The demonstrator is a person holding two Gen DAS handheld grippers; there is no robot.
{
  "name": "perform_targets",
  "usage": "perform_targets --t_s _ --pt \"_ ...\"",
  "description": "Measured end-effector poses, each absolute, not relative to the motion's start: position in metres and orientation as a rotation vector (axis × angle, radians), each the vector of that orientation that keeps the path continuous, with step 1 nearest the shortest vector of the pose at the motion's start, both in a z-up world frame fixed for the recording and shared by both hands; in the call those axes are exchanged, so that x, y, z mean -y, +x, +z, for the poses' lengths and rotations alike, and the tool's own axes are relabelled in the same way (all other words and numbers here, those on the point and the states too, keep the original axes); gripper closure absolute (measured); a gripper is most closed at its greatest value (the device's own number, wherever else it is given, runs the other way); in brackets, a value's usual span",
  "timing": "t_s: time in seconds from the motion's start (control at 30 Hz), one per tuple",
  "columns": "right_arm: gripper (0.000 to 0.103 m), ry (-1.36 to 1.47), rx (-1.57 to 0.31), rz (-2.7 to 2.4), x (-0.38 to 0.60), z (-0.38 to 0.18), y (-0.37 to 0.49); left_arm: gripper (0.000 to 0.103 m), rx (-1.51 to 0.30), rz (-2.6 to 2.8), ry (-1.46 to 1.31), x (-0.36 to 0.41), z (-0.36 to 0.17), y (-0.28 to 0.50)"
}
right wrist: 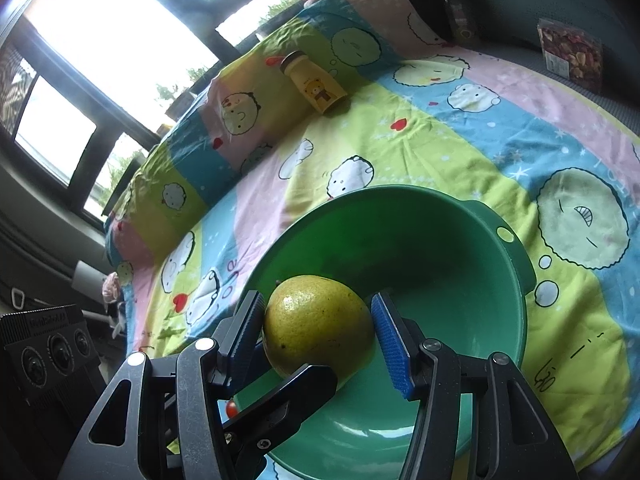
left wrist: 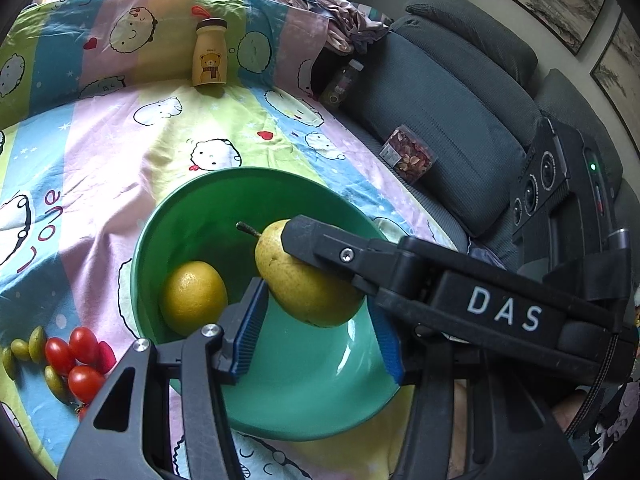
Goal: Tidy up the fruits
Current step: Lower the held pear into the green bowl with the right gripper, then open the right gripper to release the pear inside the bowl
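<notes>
Pear [right wrist: 316,328] tight between half-open right fingers [right wrist: 390,340]

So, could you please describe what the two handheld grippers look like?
Both the left gripper and right gripper are black linkage frames with silver bolts and ribbed blue pads. The right one carries white DAS lettering and a three-lens camera block with a green light.

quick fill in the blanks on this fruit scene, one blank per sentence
The right gripper holds a ___ over the green bowl.
The cherry tomatoes lying outside the bowl are ___.
The bottle at the back shows a cartoon ___.
Missing words: pear; red; bear.
</notes>
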State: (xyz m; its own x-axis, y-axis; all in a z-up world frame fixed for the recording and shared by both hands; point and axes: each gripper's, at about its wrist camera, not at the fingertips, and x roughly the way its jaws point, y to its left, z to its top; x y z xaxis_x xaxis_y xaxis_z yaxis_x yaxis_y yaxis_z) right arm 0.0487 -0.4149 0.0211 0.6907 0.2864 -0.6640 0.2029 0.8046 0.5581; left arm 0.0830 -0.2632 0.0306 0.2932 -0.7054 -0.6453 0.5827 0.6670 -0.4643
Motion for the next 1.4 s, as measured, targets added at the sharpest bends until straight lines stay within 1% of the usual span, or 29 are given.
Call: perform_targets --t_s 0.9,0.97,1.13,1.4 --pt "0.045 0.670 -0.871 0.021 0.419 0.011 0.053 0.052 -0.988 -0.863 -0.164 0.267 0.019 0.089" --pt "0.045 0.673 -0.874 0.020 0.419 0.009 0.053 0.053 -0.990 -0.860 -0.159 0.268 0.019 0.089" --pt "0.045 0.668 -0.901 -0.004 0.419 0.004 0.057 0.058 -0.991 -0.843 -0.138 0.271 0.018 0.088" --pt "0.045 0.660 -0.893 -0.036 0.416 0.009 0.056 0.058 -0.959 -0.812 -0.121 0.265 0.025 0.083"
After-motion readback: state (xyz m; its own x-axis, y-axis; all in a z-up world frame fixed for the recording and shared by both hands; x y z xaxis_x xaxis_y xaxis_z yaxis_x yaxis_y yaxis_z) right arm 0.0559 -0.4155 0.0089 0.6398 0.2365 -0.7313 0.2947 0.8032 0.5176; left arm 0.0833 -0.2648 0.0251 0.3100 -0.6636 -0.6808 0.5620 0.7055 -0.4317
